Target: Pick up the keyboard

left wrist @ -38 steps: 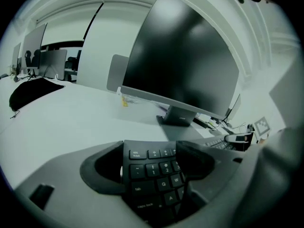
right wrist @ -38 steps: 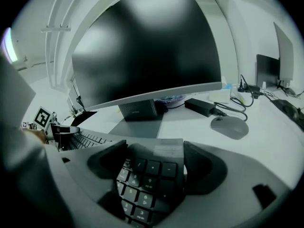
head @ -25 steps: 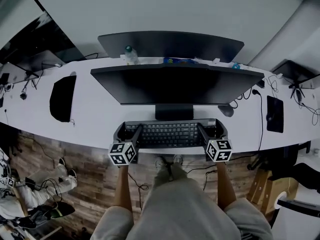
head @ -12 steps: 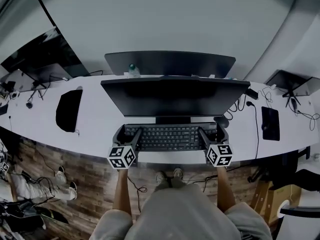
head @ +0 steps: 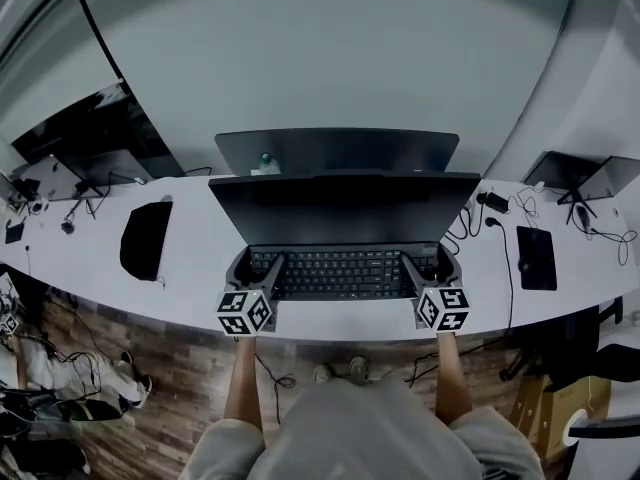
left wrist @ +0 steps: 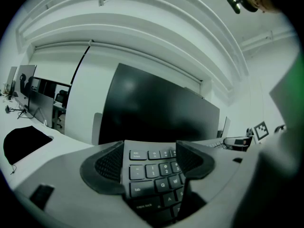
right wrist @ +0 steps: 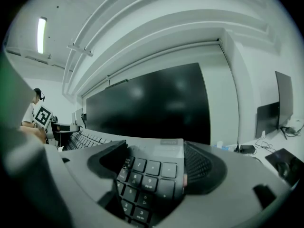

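Task item: the keyboard (head: pixel 340 272) is being held clear of the desk (head: pixel 200 260), level and lengthwise across the person's front, and is sitting just before the lower edge of the monitor (head: pixel 345 208).

Left gripper: the left gripper (head: pixel 257 265) is gripping the keyboard's left end. In the left gripper view its pads (left wrist: pixel 110 165) are standing wide apart with the escape, tab and caps-lock keys between them. The outer pad is lying against the end edge and the inner pad is lying over the keys.

Right gripper: the right gripper (head: pixel 428 265) is gripping the opposite end in the same way. In the right gripper view its pads (right wrist: pixel 205 167) are standing wide with the number keys between them, and the outer pad is pressing on the keyboard's end edge.

Marker cubes: the left cube (head: pixel 244 311) and right cube (head: pixel 443 308) are pointing back toward the person, over the desk's near edge.

Arms: both forearms (head: pixel 243 378) are reaching forward, one behind each gripper.

Desk surface: a black mat (head: pixel 147 238) is lying well to the left of the keyboard, and a smaller dark mat (head: pixel 536 258) is lying well to the right.

Behind the monitor: a second screen (head: pixel 335 150) is standing further back, and a bottle (head: pixel 264 161) is showing between the two.

Floor: wood-patterned flooring (head: pixel 180 368) is showing under the desk's near edge.
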